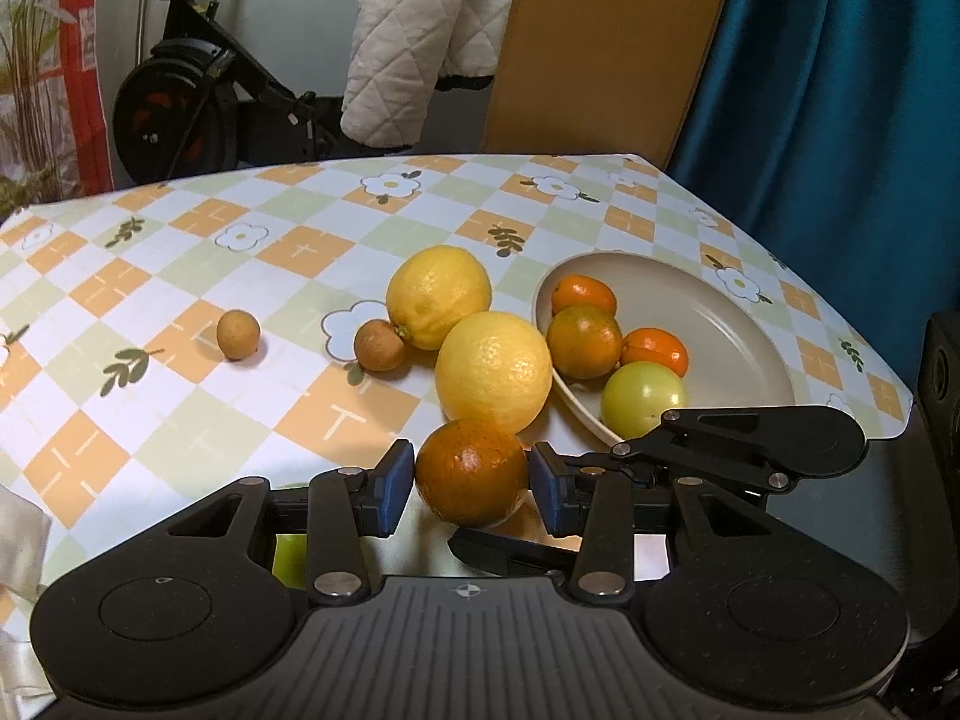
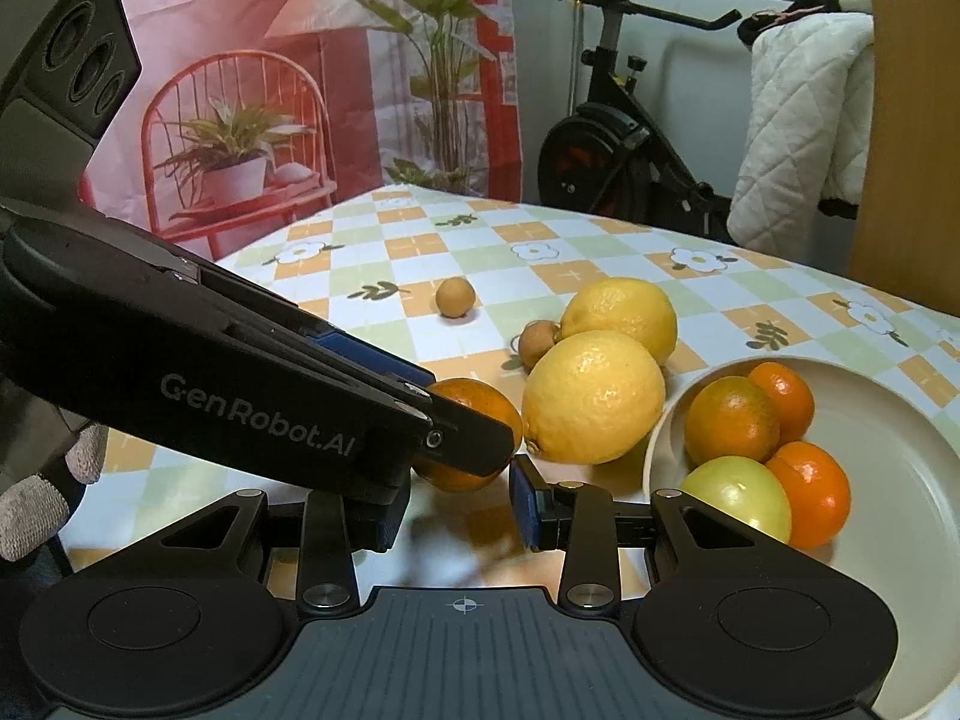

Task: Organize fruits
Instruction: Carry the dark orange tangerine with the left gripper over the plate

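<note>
Gripping an orange (image 1: 471, 471) between both blue pads, the left tongs (image 1: 472, 483) hold it just short of two lemons (image 1: 493, 369); right tongs (image 2: 459, 507) spread apart, holding nothing — plate (image 2: 888, 420) at their right.

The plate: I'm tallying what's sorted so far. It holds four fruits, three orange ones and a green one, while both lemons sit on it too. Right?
Not quite. The plate does hold three orange fruits and a green one, but the two lemons lie on the tablecloth beside it, as the right wrist view shows.
</note>
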The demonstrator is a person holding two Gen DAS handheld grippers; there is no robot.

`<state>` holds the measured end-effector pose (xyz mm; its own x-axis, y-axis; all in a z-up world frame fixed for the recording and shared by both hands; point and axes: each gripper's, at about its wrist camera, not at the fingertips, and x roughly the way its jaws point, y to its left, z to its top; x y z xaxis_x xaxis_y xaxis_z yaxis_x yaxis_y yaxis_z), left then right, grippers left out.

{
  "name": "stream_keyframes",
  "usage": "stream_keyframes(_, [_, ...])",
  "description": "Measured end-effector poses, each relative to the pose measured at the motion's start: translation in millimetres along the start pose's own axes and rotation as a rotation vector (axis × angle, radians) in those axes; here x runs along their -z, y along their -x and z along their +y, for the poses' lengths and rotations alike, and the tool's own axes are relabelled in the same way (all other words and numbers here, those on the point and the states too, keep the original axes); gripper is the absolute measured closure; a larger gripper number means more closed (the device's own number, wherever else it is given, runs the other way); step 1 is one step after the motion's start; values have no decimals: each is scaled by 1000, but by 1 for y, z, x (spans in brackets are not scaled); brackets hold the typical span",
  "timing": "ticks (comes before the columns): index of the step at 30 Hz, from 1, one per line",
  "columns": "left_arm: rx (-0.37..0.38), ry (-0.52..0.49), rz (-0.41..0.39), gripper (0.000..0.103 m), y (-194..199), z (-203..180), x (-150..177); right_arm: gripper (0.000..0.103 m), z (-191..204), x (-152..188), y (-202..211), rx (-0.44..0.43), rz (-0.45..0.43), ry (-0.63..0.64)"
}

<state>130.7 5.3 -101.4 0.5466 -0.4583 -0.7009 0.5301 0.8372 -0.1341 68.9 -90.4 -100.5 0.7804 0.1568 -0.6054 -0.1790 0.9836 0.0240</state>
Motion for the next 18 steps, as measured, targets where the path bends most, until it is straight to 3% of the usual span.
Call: stream_keyframes(18, [-28, -98, -24, 58, 16, -59, -18, 70, -26, 9, 55, 21, -111, -71])
